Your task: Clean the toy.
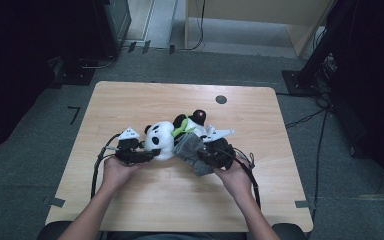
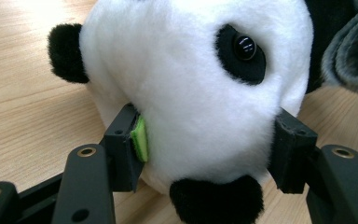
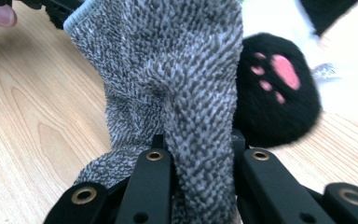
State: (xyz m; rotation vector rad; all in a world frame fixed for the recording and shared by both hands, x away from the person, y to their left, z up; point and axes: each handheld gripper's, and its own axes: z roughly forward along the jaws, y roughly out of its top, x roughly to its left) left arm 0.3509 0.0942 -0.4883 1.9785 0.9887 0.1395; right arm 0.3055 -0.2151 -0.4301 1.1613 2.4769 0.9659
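Note:
A black-and-white plush panda (image 1: 172, 134) with a green scarf lies in the middle of the wooden table (image 1: 145, 100). My left gripper (image 1: 147, 154) is shut on the panda's white head (image 2: 200, 88), a jaw pressing into each side of it. A grey fuzzy cloth (image 1: 192, 151) lies against the panda's body. My right gripper (image 1: 206, 159) is shut on a fold of this grey cloth (image 3: 186, 93), which rises between its jaws. A black paw with pink pads (image 3: 279, 88) sits just beyond the cloth.
A small dark round mark (image 1: 221, 99) is on the table near its far edge. Cables trail from both grippers toward the near edge. Beyond the table there is grey floor with cables and dark stands (image 1: 320, 55).

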